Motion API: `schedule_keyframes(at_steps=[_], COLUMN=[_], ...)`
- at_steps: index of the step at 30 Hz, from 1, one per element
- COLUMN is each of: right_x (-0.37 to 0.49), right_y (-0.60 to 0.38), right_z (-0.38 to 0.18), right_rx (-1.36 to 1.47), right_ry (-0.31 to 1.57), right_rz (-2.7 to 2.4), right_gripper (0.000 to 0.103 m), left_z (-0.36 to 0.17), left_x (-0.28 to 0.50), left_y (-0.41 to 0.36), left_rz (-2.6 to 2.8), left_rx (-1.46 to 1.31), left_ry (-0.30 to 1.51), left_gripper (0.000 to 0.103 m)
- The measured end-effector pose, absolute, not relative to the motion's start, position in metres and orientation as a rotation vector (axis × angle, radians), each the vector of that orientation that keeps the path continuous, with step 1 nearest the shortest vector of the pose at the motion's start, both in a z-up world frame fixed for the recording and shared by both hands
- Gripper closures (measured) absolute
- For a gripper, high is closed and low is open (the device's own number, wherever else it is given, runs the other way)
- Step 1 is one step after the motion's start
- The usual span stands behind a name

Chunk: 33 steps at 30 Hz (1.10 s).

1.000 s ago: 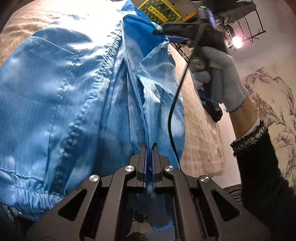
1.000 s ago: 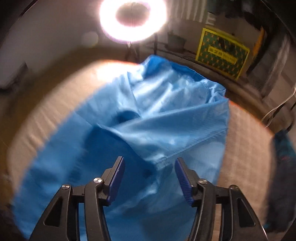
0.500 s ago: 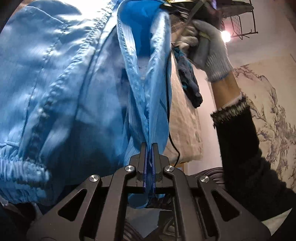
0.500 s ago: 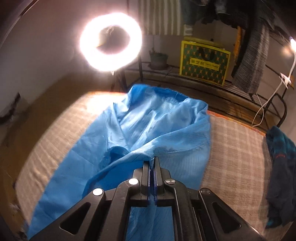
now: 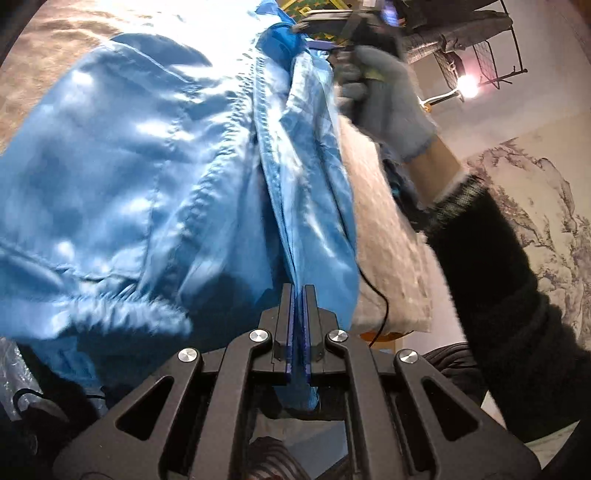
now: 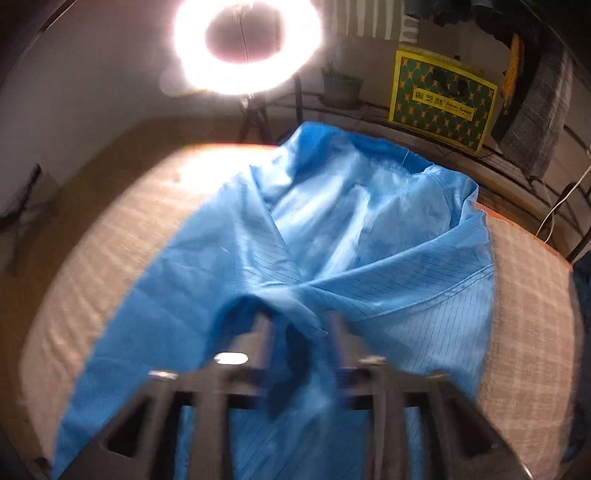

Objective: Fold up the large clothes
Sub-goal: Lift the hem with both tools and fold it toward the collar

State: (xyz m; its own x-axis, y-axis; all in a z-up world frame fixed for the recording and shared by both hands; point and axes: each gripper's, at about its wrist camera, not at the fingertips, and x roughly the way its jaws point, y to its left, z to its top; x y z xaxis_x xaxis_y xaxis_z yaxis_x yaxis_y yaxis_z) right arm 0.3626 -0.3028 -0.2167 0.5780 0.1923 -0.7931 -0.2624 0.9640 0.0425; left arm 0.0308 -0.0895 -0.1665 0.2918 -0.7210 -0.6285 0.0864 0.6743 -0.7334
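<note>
The blue garment (image 6: 332, 251) lies spread over a beige woven bed (image 6: 103, 258), and everything here is placed relative to that garment. In the right wrist view, to its left the bare bed surface shows, with a plain wall beyond. Above the garment's far end a bright ring lamp (image 6: 247, 33) glows on a stand. To the upper right of the garment a yellow and green box (image 6: 443, 99) sits on a dark shelf, and grey cloth hangs further right.

At the garment's near edge the right hand-held gripper (image 6: 299, 332) is blurred; its jaws are opening, standing narrowly apart, and a gathered fold of the blue fabric sits between them. Whether the pads press on it cannot be told through the blur.

In the left wrist view the garment (image 5: 147, 177) fills the left and middle, with an elastic cuff low on the left. At its lower middle the left hand-held gripper (image 5: 298, 325) is clamped tight on a pinched ridge of the blue fabric, which runs up from the jaws and hangs out below them. To the right of that ridge a hand (image 5: 384, 99) in a grey knit glove holds the other tool at the garment's top edge, with a black sleeve (image 5: 517, 295) beneath it. A thin black cable trails down beside the garment's right edge.
</note>
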Motion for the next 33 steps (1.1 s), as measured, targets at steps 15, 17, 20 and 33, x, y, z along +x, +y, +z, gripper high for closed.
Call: schedule_keyframes(at_steps=[15,17,20,33], right_x=[0.105,0.067,0.022,-0.035], right_y=[-0.413,-0.422,-0.429,-0.386], right_z=[-0.083,-0.091,-0.113,-0.252], right_rx=[0.057,0.061,0.079,0.047], right_ry=[0.736,0.749,0.789,1.054], right_rz=[0.375,0.371,0.363,0.439], right_gripper=[0.060,0.060,0.060,0.059], left_z=[-0.147,-0.146,-0.145,-0.172], left_x=[-0.005,-0.008,-0.007,0.019], left_y=[-0.078,-0.078,-0.085,-0.121], left_rz=[-0.570,-0.585,-0.597,-0.592], left_rx=[-0.568,-0.576,-0.582,-0.533], left_ry=[1.090,1.093,1.108,1.212], left_gripper=[0.074,0.073,0.072,0.102])
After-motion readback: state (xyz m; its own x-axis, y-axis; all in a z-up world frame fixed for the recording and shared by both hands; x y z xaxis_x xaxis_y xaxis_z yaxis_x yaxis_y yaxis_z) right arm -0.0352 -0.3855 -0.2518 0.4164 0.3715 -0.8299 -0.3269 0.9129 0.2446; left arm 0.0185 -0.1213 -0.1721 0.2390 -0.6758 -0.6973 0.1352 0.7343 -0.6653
